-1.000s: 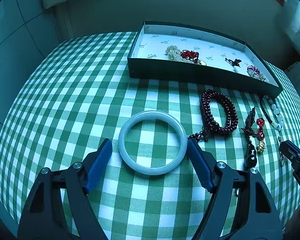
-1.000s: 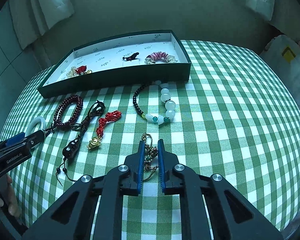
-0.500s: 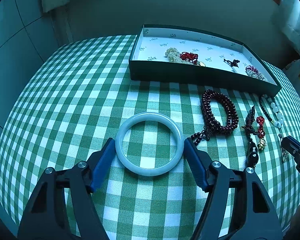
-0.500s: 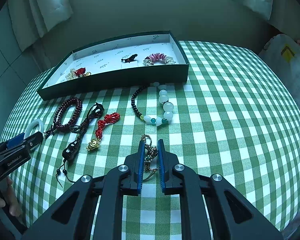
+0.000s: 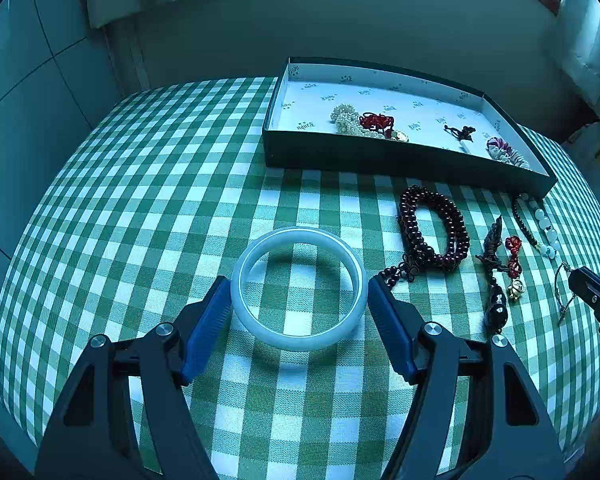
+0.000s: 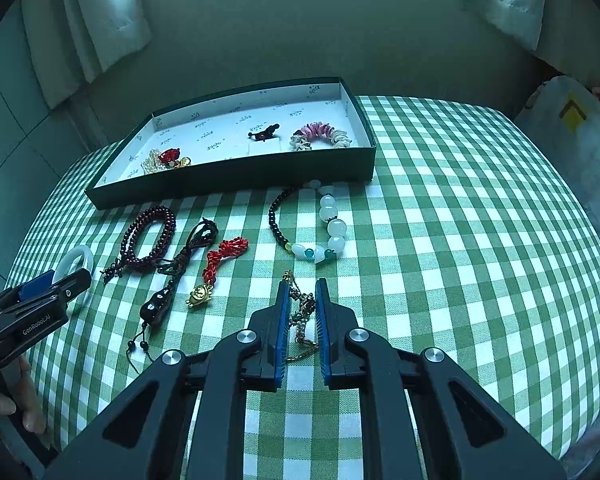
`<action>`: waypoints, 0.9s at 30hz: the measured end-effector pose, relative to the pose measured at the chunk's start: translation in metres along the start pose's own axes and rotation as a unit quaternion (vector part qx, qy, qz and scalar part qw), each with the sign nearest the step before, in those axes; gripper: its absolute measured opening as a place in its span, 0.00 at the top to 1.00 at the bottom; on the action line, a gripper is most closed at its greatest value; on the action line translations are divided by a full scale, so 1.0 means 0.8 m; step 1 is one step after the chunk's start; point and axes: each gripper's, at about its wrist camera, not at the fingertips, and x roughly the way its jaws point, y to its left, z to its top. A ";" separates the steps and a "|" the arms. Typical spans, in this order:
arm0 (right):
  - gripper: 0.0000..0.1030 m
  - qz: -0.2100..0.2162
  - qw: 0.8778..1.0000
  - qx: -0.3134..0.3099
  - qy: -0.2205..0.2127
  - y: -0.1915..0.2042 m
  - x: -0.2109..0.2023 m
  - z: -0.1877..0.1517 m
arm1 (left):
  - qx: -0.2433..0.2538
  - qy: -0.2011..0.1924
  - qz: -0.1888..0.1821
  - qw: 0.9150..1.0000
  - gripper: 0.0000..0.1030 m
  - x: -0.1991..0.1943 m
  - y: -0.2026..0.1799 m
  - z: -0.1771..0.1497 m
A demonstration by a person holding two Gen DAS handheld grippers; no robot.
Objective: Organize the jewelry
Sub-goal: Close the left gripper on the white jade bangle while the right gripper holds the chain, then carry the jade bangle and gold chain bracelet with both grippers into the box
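A pale jade bangle (image 5: 299,288) is held between the blue pads of my left gripper (image 5: 299,292), which is shut on its two sides; it casts a shadow on the cloth and looks tilted up. It also shows in the right wrist view (image 6: 75,260). My right gripper (image 6: 302,292) is closed narrowly on a small gold chain with beads (image 6: 303,312) on the checked cloth. The dark green tray (image 5: 400,156) with a white lining stands at the back and holds several pieces.
On the cloth before the tray lie a dark red bead bracelet (image 5: 432,232), a black cord pendant (image 6: 168,284), a red cord charm (image 6: 216,264) and a black-and-white bead strand (image 6: 320,224). The right gripper's body (image 5: 596,300) shows at the right edge.
My left gripper has closed from wide open onto the bangle and raised it off the cloth. The right gripper has stayed on the chain, shifting only slightly.
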 end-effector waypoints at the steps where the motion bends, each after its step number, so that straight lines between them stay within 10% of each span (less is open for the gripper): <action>1: 0.87 0.000 1.000 0.000 -0.001 0.000 -0.001 0.001 | 0.000 -0.001 -0.001 1.000 0.32 -0.002 0.000 0.000; 27: 0.87 0.025 0.998 -0.018 -0.053 0.026 -0.019 0.067 | 0.028 -0.048 -0.026 0.998 0.32 -0.026 -0.031 0.056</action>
